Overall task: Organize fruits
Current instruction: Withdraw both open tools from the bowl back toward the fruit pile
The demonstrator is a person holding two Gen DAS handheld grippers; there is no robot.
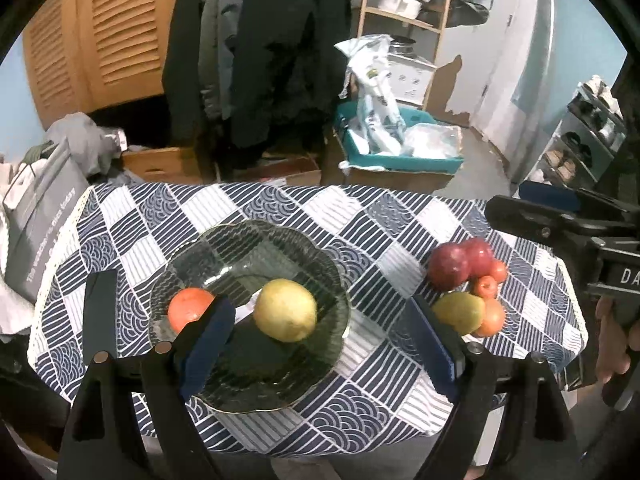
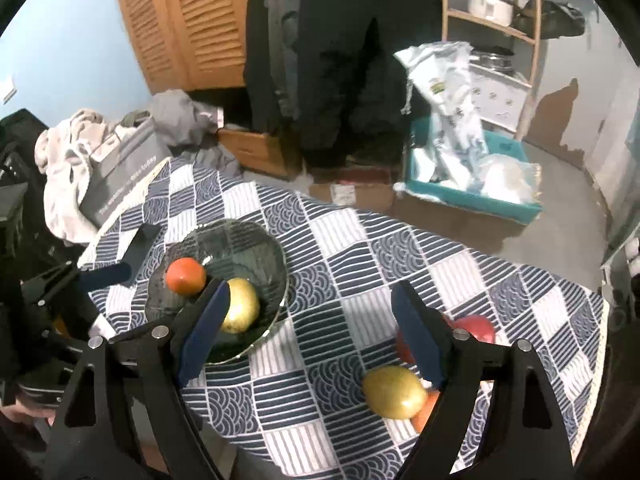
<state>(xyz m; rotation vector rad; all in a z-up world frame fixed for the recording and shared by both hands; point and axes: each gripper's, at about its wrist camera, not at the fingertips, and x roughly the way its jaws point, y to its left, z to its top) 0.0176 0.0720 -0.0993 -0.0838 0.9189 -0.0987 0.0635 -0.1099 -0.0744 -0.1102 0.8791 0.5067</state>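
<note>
While both tools hung spread and empty: left tool (image 1: pixel 320 344), right tool (image 2: pixel 312 332).
Plate (image 1: pixel 208 252): scalloped ribbed glass holding a round orange (image 1: pixel 188 312) and smooth pear (image 1: pixel 286 310).
Bench (image 1: pixel 360 216): patterned cloth, loose fruit pile (image 1: pixel 468 280) at right.

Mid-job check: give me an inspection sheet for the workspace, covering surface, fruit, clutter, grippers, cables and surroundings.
Surface: table under a blue-and-white patterned cloth.
Job's things: glass plate holds an orange fruit and a yellow pear. Still on the cloth, in a pile to the right: two red apples, small red fruits, a green-yellow pear, another orange fruit.
Clutter: a dark flat object lies left of the plate.
Grippers: left gripper open, empty, over the plate's near side; right gripper open, empty, near the pile.
Cables: nothing seen.
Surroundings: hanging coats, teal bin, wooden shelf, grey bag.
</note>
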